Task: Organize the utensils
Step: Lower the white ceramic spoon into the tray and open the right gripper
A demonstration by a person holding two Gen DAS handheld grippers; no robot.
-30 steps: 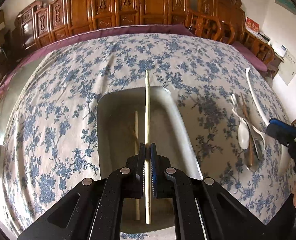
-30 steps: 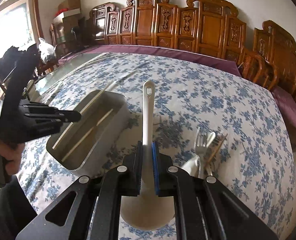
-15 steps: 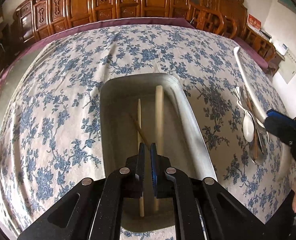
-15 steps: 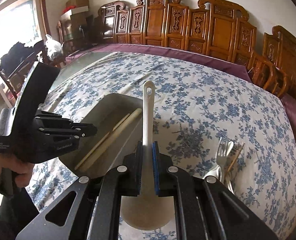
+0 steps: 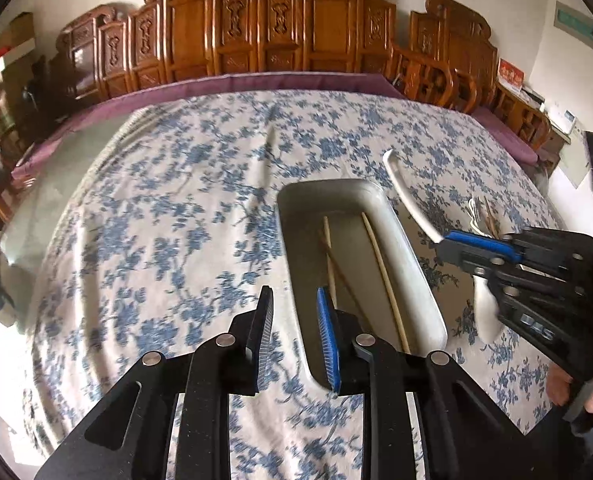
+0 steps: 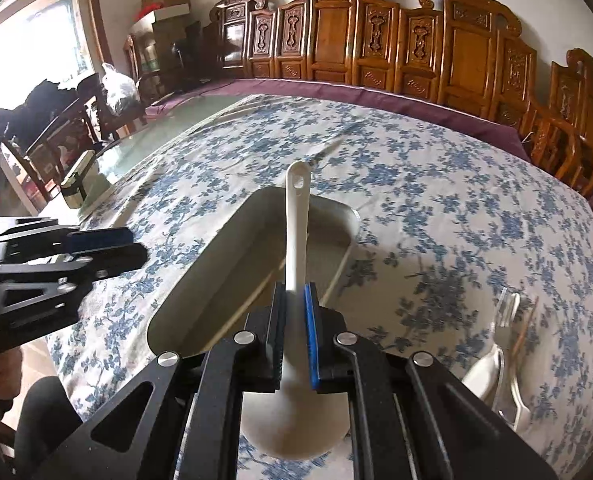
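One metal tray (image 5: 412,264) on counter (image 5: 168,216) holds three chopsticks (image 5: 382,268). Left tool (image 5: 294,330): jaws just opening, spread, empty, above tray's near edge. Right tool (image 6: 295,334): pinching one white ladle (image 6: 296,236) by handle, over tray. Utensil pile (image 6: 502,344) lies right of tray. No writing legible.

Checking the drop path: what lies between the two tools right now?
The metal tray with chopsticks in it lies between the left tool and the right tool, as the left wrist view shows.
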